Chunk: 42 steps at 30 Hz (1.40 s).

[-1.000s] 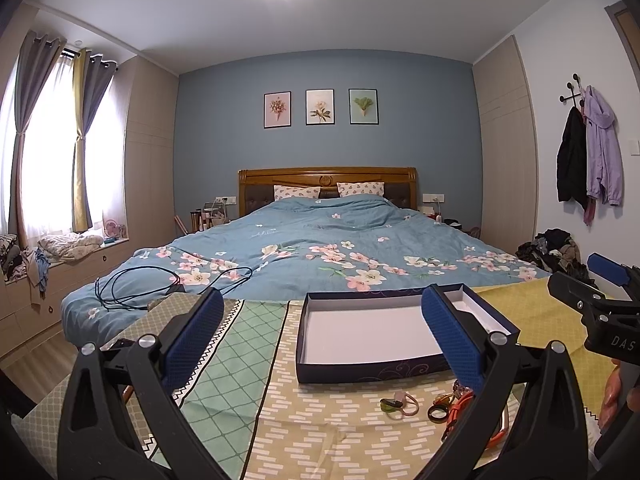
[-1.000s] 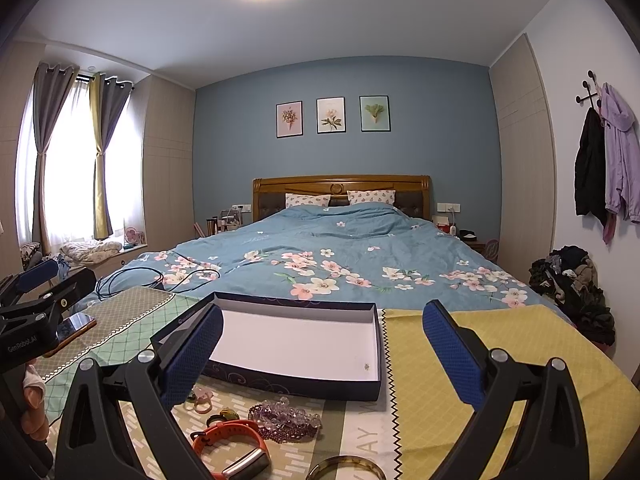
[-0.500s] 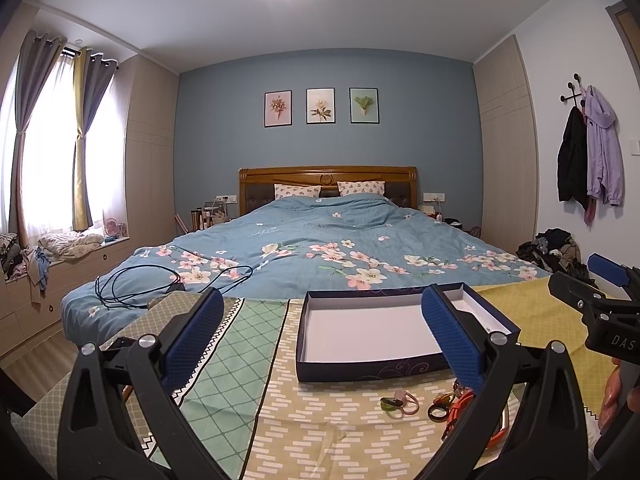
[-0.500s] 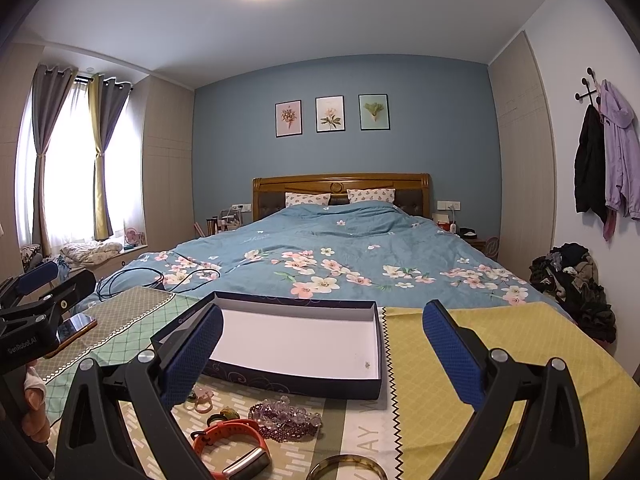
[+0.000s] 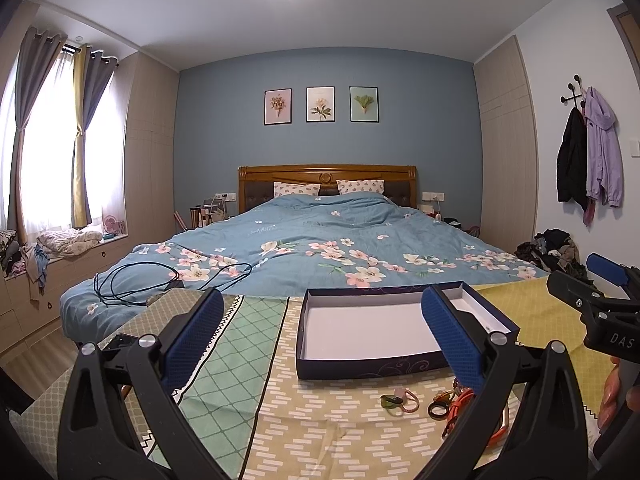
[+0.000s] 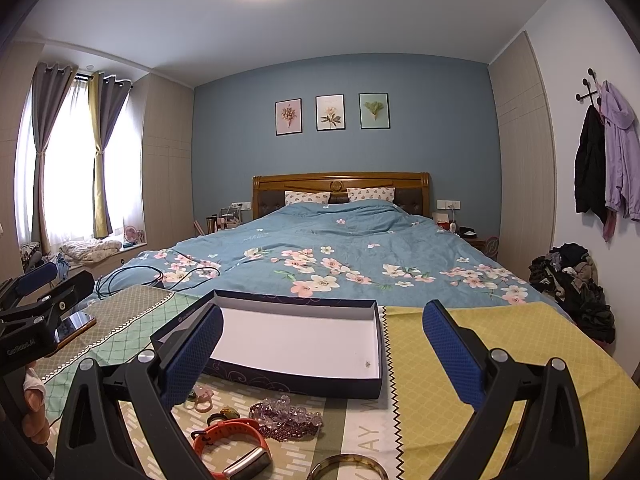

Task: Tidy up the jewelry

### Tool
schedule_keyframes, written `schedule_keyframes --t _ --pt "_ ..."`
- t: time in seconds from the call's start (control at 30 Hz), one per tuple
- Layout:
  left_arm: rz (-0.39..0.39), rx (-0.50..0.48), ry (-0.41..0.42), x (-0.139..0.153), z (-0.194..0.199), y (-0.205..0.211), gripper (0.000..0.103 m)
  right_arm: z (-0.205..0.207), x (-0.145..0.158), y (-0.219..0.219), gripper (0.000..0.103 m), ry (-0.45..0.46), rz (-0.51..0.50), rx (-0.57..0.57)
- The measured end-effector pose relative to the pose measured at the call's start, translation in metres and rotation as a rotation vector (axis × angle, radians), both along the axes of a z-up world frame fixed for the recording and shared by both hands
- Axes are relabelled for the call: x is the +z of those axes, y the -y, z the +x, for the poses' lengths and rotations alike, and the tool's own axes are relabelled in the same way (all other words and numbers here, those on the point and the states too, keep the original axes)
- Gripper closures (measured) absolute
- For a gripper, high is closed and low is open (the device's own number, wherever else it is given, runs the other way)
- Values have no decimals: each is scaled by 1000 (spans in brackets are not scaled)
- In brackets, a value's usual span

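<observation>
A shallow dark-blue box with a white inside [image 5: 384, 366] [image 6: 296, 384] lies open on the patterned cloth; only a tiny speck shows inside. In front of it lie loose pieces: a purple bead bracelet [image 6: 286, 420], an orange watch band [image 6: 232, 446] [image 5: 460, 404], a brown bangle [image 6: 346, 468], small rings [image 5: 398, 398] [image 6: 200, 398]. My left gripper [image 5: 320, 344] hovers open over the cloth, left of the jewelry. My right gripper [image 6: 320, 354] is open above the pile, nothing between its fingers.
The cloth-covered table [image 5: 224, 364] [image 6: 500, 344] stands at the foot of a bed with a blue floral duvet [image 5: 320, 248]. A black cable [image 5: 160, 280] lies on the duvet. A phone [image 6: 74, 326] rests at the table's left. A clothes pile [image 6: 576, 284] sits right.
</observation>
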State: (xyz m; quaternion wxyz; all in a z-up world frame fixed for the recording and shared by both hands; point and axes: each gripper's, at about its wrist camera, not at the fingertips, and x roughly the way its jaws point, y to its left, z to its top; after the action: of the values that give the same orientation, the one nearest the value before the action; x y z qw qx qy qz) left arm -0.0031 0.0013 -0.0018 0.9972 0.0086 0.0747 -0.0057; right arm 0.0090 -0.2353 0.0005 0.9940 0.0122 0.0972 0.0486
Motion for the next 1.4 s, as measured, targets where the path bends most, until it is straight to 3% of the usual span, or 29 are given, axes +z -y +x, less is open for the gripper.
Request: schedule_keyframes --t 1.03,1.4 --pt "13 -17 -20 -6 5 6 6 2 1 4 7 -16 9 0" --pt "26 -68 -71 -14 13 14 6 4 0 7 7 -35 7 -10"
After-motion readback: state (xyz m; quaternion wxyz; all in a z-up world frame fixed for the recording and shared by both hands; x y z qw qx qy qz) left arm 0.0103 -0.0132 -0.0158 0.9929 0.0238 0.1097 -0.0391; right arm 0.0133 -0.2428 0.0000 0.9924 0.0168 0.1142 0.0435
